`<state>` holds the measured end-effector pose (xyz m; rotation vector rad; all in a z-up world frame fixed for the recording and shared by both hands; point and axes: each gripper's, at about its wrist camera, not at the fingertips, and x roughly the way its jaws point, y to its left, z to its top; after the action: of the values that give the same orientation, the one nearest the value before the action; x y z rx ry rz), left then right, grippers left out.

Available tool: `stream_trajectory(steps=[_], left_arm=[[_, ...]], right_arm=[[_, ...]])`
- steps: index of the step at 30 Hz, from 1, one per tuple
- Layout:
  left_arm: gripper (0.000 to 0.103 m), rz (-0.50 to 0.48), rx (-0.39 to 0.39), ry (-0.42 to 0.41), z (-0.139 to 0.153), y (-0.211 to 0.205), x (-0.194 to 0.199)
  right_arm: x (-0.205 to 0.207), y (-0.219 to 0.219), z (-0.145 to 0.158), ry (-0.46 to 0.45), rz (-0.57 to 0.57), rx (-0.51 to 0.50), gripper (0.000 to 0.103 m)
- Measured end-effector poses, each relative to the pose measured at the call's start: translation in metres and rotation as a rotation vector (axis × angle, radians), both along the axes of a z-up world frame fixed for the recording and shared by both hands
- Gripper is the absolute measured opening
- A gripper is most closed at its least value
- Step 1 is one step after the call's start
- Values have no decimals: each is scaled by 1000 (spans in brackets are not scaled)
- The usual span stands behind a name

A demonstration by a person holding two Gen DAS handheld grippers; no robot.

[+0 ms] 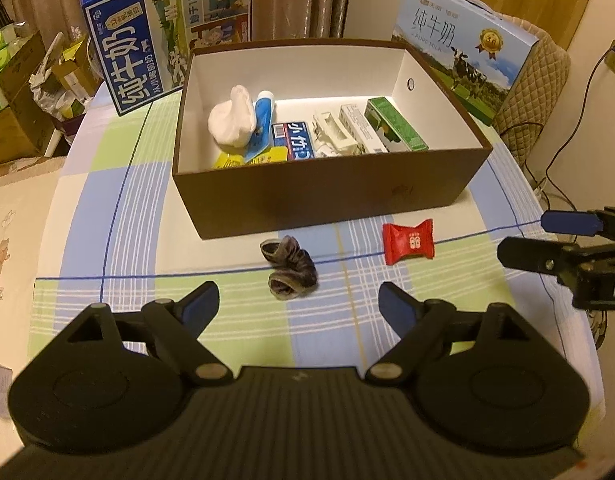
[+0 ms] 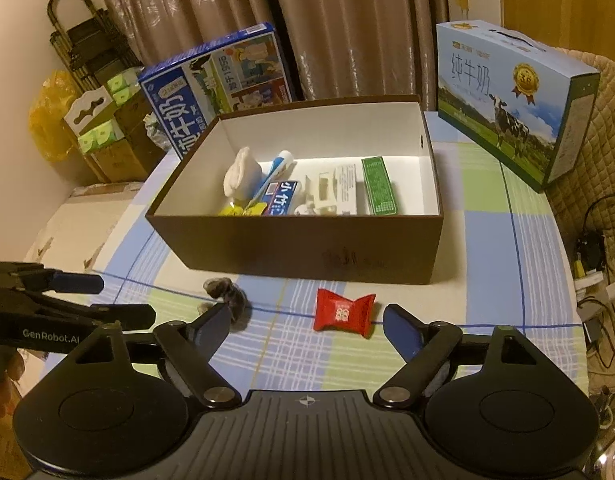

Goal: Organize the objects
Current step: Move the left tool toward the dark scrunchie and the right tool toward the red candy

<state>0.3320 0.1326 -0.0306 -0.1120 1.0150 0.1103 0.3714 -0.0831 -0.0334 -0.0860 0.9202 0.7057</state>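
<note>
Hovering over a table (image 1: 87,208) spread with a blue, green and white checked cloth, two black hand-held grippers face the last loose items beside a brown cardboard box with a white lining (image 1: 307,208). The left gripper (image 1: 297,304), jaws spread wide and holding nothing, lines up on a dark grey rolled sock (image 1: 289,270). The right gripper (image 2: 307,322), equally wide and empty, frames a red crinkle-ended sweet wrapper (image 2: 341,314) lying just in front of the box wall. Inside the box already sit a white sock bundle (image 1: 233,118), a blue tube, small cartons and a green packet (image 1: 395,128). With both tools working near each other, their fingers could collide, and the slick wrapper may skid from a shallow pinch.
</note>
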Motion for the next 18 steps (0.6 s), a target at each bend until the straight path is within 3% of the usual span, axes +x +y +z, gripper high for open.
stream_trajectory(steps=[18], left_arm=[[87, 24, 7, 41, -17, -5, -15]], right_arm=[[-11, -5, -17, 37, 15, 6, 86]])
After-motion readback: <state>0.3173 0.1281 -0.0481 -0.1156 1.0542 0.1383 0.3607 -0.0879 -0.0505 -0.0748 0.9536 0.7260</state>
